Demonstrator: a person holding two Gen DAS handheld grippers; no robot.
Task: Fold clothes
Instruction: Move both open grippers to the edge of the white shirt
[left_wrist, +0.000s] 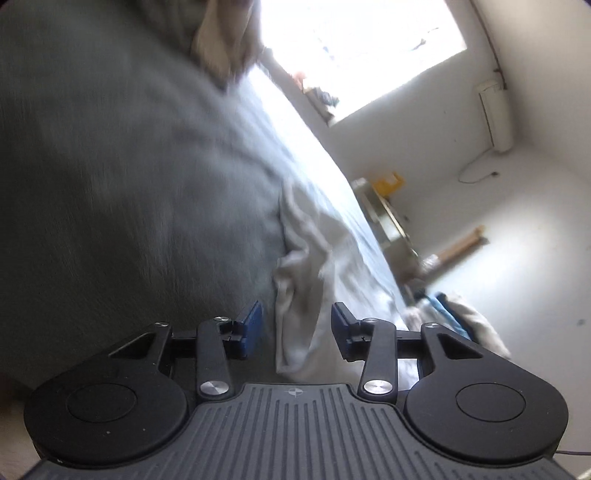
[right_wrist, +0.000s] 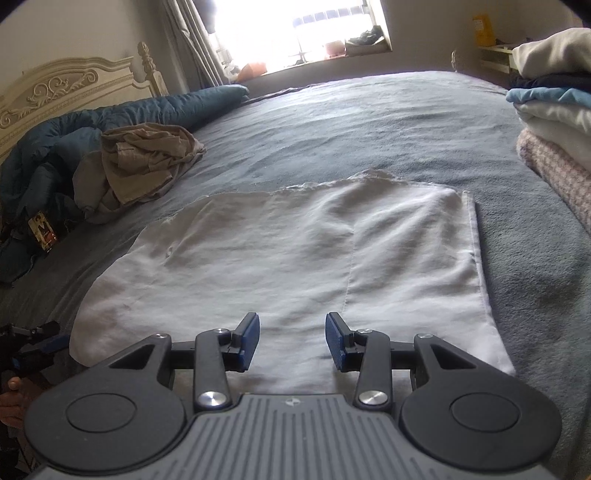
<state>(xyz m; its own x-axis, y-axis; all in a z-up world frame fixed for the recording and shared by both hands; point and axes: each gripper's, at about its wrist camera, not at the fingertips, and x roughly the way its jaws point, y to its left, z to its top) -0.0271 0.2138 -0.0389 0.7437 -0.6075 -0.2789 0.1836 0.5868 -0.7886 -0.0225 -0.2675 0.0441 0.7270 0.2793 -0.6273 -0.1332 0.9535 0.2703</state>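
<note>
**Bedroom, bed surface with white garment laid flat**

Surface: a bed covered by a grey-blue blanket (right_wrist: 369, 122), lightly creased, filling most of both views. A carved cream headboard (right_wrist: 66, 92) stands at the left; a teal quilt (right_wrist: 147, 107) is bunched along that side, with a crumpled beige garment (right_wrist: 147, 162) lying on it.

Task item: a white garment (right_wrist: 295, 258) lies spread flat on the blanket, directly ahead of the right gripper (right_wrist: 291, 341), its right hem straight, its far edge uneven. In the tilted, blurred left wrist view the same white cloth (left_wrist: 303, 295) lies in front of the left gripper (left_wrist: 297, 334).

Grippers: both stand released, blue pads apart, nothing pinched between them. The left gripper also appears at the lower left edge of the right wrist view, beside the cloth's near left corner, with a hand (right_wrist: 14, 398) below it.

Edges: a stack of folded clothes (right_wrist: 554, 110) sits at the bed's right edge, well apart from the white garment.

Room: a bright window (right_wrist: 295, 29) beyond the bed, curtain beside it, items on the sill; white walls; a pale shelf (right_wrist: 495, 55) at the far right.

Open room: bare blanket beyond the garment and to its right.
</note>
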